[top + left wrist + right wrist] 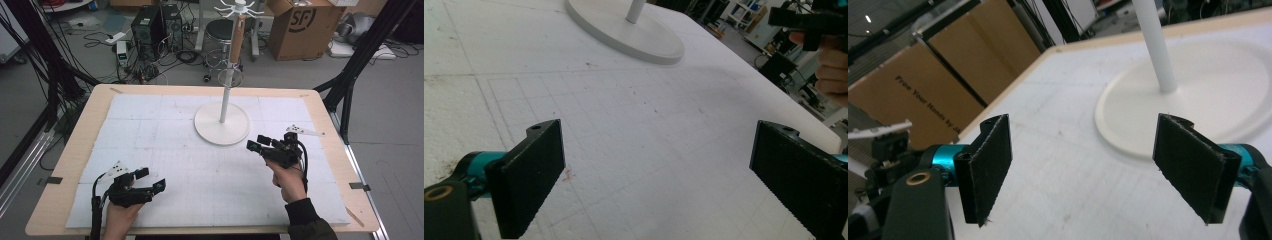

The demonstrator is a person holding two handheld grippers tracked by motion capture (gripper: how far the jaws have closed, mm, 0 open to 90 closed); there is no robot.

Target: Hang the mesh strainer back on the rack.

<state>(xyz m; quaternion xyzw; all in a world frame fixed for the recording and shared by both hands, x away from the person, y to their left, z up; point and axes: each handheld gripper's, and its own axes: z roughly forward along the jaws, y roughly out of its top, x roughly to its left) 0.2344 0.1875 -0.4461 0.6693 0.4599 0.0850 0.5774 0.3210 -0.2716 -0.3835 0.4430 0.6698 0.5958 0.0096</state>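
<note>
A white stand (222, 123), a round flat disc base with a slim smooth pole rising from its middle, sits on the far centre of the gridded white foam mat (200, 170) covering the pale wooden table (65, 165). The right gripper (254, 142) hovers just beside the base's right edge, its ribbed black pads (felt-like, frayed at the edges) spread wide with nothing between them. The left gripper (152, 178) rests low near the front left, well apart from the stand, jaws likewise released and empty.

Lab: computer towers (156, 25), floor cables (150, 65), cardboard box (300, 27), black rig frame (360, 55).
</note>
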